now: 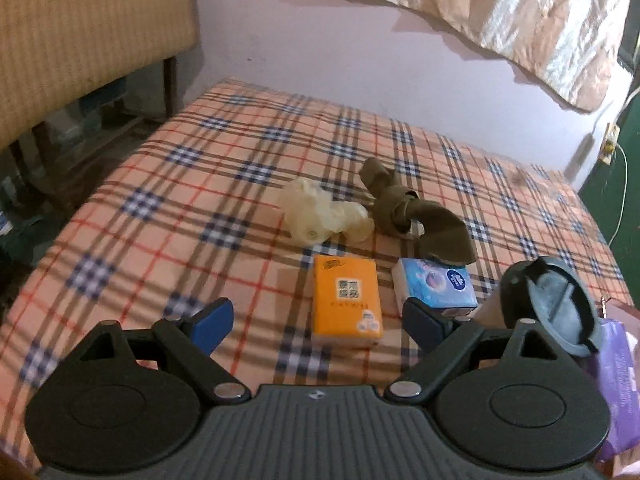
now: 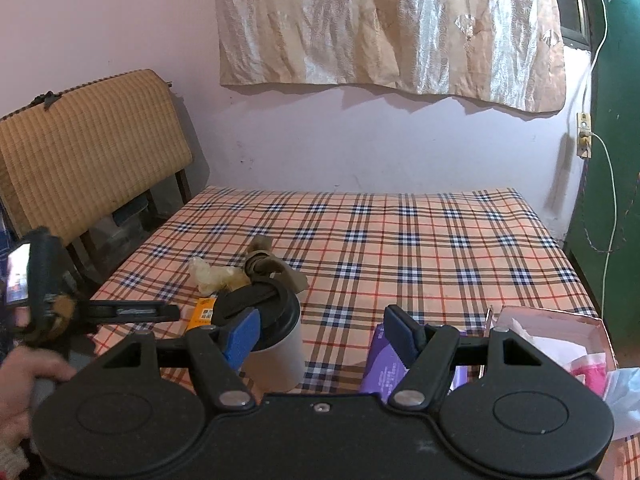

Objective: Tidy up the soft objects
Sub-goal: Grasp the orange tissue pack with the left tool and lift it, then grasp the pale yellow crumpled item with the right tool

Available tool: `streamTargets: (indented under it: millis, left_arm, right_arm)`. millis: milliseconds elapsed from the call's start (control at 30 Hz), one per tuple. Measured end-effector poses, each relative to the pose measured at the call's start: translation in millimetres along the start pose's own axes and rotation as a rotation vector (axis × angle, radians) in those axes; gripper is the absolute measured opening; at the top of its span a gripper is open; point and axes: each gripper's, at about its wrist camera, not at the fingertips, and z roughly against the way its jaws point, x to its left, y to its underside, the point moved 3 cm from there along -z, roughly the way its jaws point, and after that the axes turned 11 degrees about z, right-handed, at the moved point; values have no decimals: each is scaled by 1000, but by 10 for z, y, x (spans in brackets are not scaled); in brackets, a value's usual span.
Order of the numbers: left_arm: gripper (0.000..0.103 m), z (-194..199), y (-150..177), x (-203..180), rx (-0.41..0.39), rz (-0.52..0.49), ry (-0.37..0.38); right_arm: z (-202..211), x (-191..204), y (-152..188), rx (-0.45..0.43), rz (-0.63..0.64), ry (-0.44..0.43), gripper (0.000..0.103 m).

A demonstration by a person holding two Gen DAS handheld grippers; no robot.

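I am holding my left gripper point(image 1: 316, 322) spread and empty over the orange tissue pack point(image 1: 346, 300), blue tissue pack point(image 1: 434, 290) beside it (only this view shows it); my right gripper point(image 2: 320, 334), also apart, is showing the pink box point(image 2: 560, 336) beyond the cup point(image 2: 272, 340).

Both grippers are showing matte black bodies: the left gripper point(image 1: 318, 322) and right gripper point(image 2: 320, 334) are each wearing blue pads point(image 1: 216, 320) on black linkage fingers, silver pivot screws point(image 2: 234, 399), round black discs and a ribbed grey central plate point(image 1: 320, 420).
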Motion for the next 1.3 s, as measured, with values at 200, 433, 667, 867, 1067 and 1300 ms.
streamTargets:
  millis: [200,433,667,867,1067,1300]
  left_arm:
    - [94,-368,69,-84,52,-50,-3]
    - [88,-621,83,-73,77,-69,-44]
    - [52,-521,133,57,59,-108,-49]
    - [52,-139,37,507,9,-63,-74]
    - [52,125,-198,944,-27,-31,-105]
    - [52,43,-474,1163,-53,-43,-116]
  right_arm:
    - [-70,16,-41,-1,8,6,81]
    - [-172,103,-91,-3,20,-6,81]
    - [-332,395,-217,-5,64,-53,81]
    - [-640,864,-394,7,89,-139,81]
    - [-1216,1431,-585,22,85,-154,83]
    - [-2112,1695,-627,93,-39,-88,84]
